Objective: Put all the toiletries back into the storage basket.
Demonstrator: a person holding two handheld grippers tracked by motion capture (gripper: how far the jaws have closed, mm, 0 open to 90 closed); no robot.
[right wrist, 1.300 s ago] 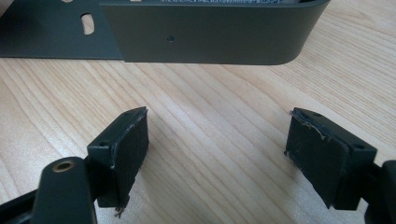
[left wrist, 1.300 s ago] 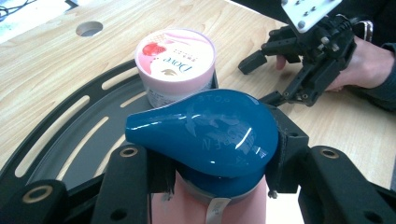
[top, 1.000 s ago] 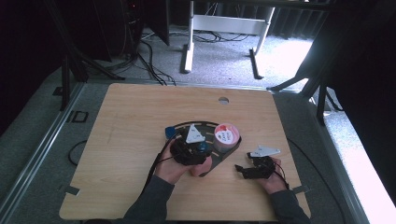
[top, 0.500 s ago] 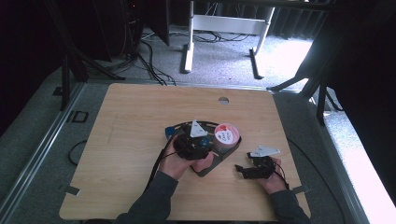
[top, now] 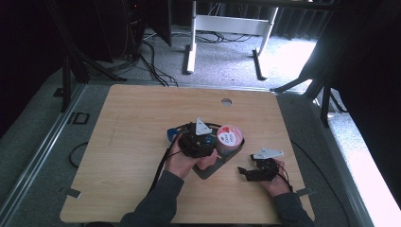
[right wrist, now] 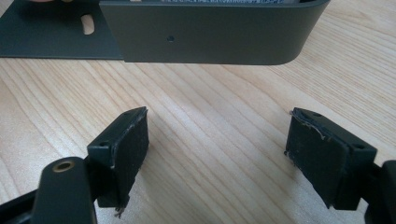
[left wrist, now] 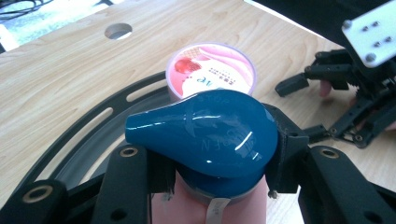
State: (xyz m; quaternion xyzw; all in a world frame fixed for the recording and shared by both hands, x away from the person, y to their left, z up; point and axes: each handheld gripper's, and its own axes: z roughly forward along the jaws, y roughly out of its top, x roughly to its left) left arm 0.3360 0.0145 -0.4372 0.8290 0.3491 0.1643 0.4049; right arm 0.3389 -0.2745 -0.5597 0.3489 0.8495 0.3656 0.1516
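Observation:
A glossy blue teardrop-shaped cap (left wrist: 205,135) tops a pink container, and my left gripper (left wrist: 212,170) is shut on it, one pad on each side. Just beyond stands a pink foil-lidded tub (left wrist: 210,70) inside a dark grey metal holder (left wrist: 93,126). From above, the left gripper (top: 205,140) sits beside the pink tub (top: 229,137) on the holder (top: 215,168). My right gripper (top: 245,173) rests on the table to the right. Its jaws stand open around bare wood (right wrist: 217,149), facing the holder's wall (right wrist: 210,32).
The wooden table (top: 132,123) has a round cable hole (top: 226,101) near its far edge. A blue piece (top: 171,134) shows left of my left hand. Cables trail from both grippers toward the front edge. Desk legs and wires lie on the floor beyond.
My left gripper has edged slightly away from the person and toward the pink tub, still holding the blue-capped container. The right gripper has stayed put.

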